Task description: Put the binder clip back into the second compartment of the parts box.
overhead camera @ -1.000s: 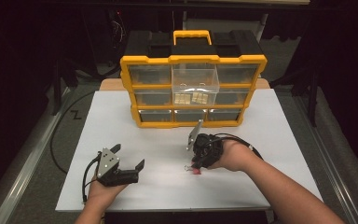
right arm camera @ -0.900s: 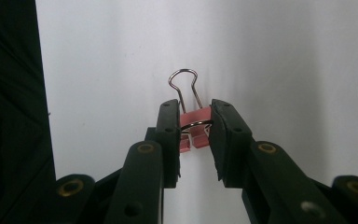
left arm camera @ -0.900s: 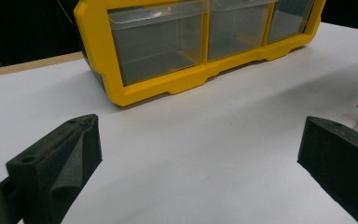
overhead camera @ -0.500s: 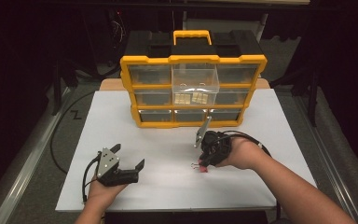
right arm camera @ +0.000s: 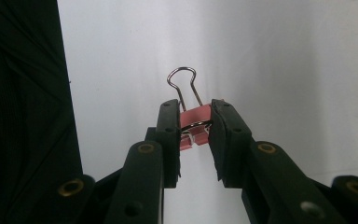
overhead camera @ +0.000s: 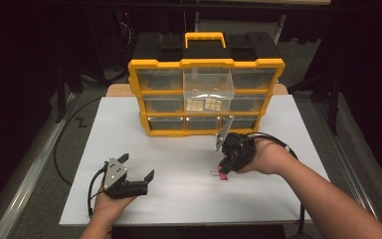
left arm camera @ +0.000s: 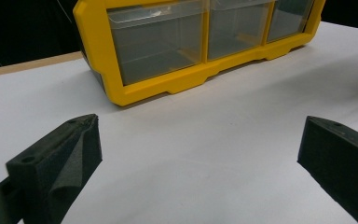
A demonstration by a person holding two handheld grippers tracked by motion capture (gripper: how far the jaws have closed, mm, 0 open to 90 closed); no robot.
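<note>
Nearest the table's front edge, at the left: left gripper [overhead camera: 138,178] resting low on the white table sheet [overhead camera: 179,159], jaws spread wide, nothing between them. Farther in and to the right: right gripper [overhead camera: 223,170] tipped down toward the sheet, jaws pinched tight on a pink binder clip [right arm camera: 195,125], wire handle [right arm camera: 184,84] poking out past the tips, clip at or just above the sheet, contact impossible to judge. Beyond both, at the back of the sheet: yellow drawer organizer [overhead camera: 206,89], upright, with one clear drawer [overhead camera: 208,89] in the top middle pulled forward.
</note>
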